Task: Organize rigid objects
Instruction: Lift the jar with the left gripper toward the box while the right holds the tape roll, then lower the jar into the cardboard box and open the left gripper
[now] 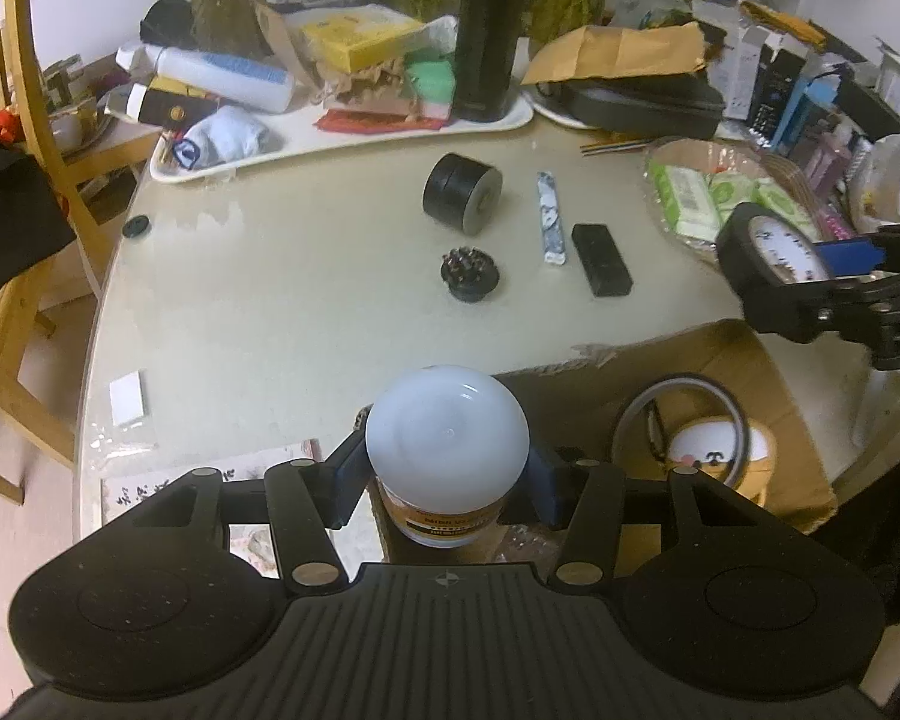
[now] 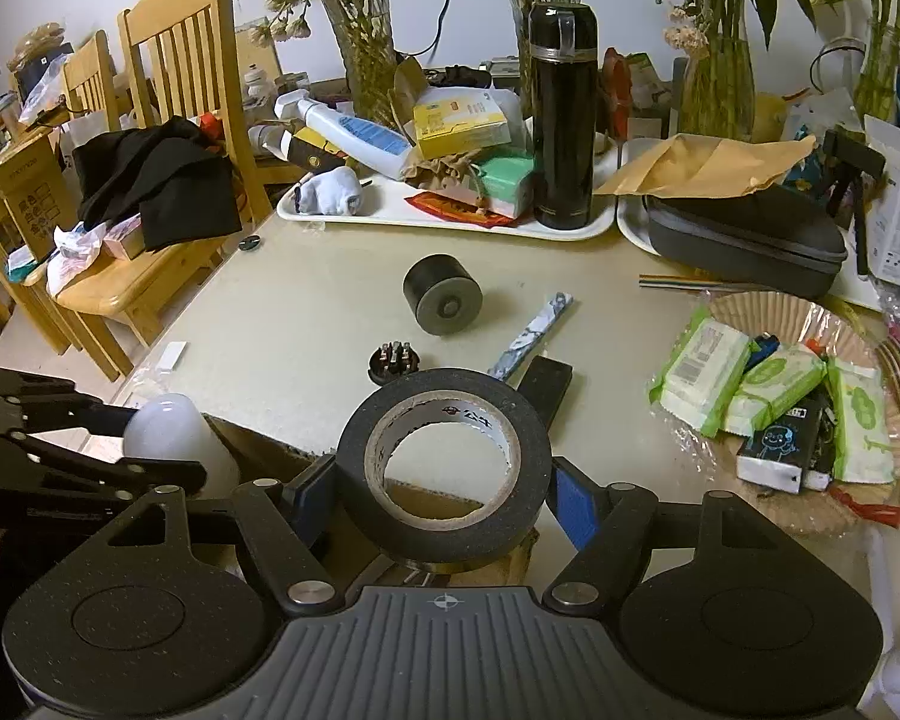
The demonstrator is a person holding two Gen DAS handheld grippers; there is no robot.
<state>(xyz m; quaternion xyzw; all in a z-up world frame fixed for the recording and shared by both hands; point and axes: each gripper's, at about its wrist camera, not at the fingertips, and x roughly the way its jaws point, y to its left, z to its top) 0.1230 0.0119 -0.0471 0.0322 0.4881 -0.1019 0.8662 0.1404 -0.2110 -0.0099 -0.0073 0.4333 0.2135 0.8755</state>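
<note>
The left gripper (image 1: 447, 468) gripped a bulb (image 1: 447, 441) at the bench's (image 1: 330, 312) near edge, over a cardboard box (image 1: 750, 360). The right gripper (image 2: 444, 480) clamped a tape roll (image 2: 444, 462) beside it, above that box.

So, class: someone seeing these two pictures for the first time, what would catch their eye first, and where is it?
First, the white LED bulb clamped in the left gripper, over the edge of a cardboard box. Next, the black tape roll gripped by the right gripper, near the table's front edge. Behind both, the tall black flask stands upright on a white tray.
</note>
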